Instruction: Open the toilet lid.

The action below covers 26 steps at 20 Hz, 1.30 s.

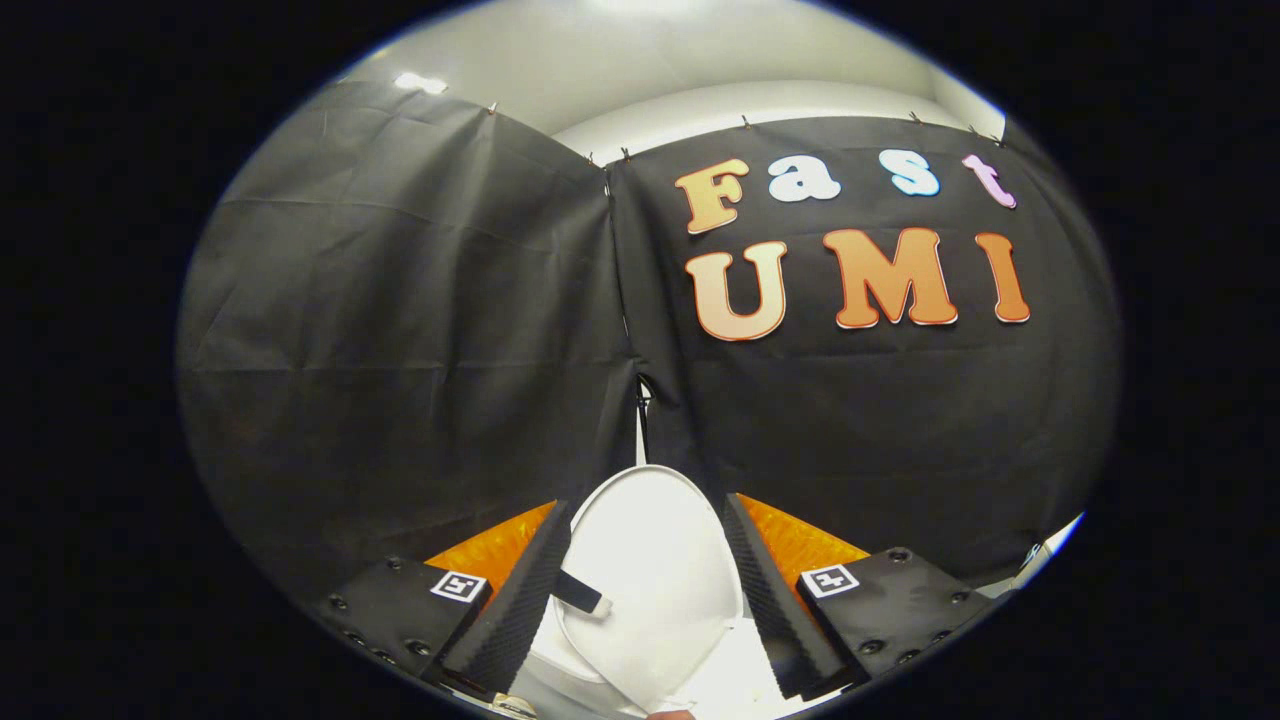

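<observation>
Black cloth walls [400, 350] close the booth under a pale ceiling [640, 60], and the white toilet lid [650, 570], raised, stands between the gripper's [645, 610] spread fingers [520, 600], neither visibly pressing it.

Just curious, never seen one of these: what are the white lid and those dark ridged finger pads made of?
The white oval toilet lid looks like smooth, slightly glossy plastic. The hand-held gripper stands open around it; its black ridged pads look like matte foam or rubber.
</observation>
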Motion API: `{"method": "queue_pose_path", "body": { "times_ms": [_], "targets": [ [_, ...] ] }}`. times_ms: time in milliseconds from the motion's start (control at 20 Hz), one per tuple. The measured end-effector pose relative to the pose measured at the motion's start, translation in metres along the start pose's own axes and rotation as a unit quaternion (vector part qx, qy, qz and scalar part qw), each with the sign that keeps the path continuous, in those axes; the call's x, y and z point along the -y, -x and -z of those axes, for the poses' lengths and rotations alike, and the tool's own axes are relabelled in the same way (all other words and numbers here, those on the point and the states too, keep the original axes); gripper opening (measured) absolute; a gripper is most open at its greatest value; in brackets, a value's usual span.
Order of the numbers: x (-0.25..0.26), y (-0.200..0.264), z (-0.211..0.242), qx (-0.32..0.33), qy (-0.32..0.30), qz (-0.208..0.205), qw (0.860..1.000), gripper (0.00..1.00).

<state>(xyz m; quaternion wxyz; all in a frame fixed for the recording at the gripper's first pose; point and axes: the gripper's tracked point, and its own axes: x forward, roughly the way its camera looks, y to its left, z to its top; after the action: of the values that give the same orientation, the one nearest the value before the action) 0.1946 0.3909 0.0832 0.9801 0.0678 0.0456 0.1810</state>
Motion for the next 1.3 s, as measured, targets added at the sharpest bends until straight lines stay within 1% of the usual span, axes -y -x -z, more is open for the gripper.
{"method": "queue_pose_path", "body": {
  "times_ms": [100,200,350,550,650,800,1000,1150,1300],
  "targets": [
    [0.019,0.019,-0.009,0.007,0.010,0.006,1.000,0.99],
    [0.058,0.032,-0.017,0.012,0.024,0.026,0.999,0.98],
    [0.135,0.056,-0.029,0.016,0.044,0.073,0.996,0.99],
    [0.237,0.105,-0.047,0.020,0.056,0.137,0.989,0.99],
    [0.279,0.134,-0.056,0.026,0.055,0.162,0.985,0.98],
    [0.334,0.178,-0.064,0.035,0.077,0.199,0.976,0.98],
    [0.396,0.236,-0.048,0.024,0.111,0.244,0.963,0.98],
    [0.431,0.274,-0.024,0.007,0.109,0.273,0.956,0.98],
    [0.452,0.306,0.000,-0.004,0.107,0.292,0.950,0.98]
  ]
}}
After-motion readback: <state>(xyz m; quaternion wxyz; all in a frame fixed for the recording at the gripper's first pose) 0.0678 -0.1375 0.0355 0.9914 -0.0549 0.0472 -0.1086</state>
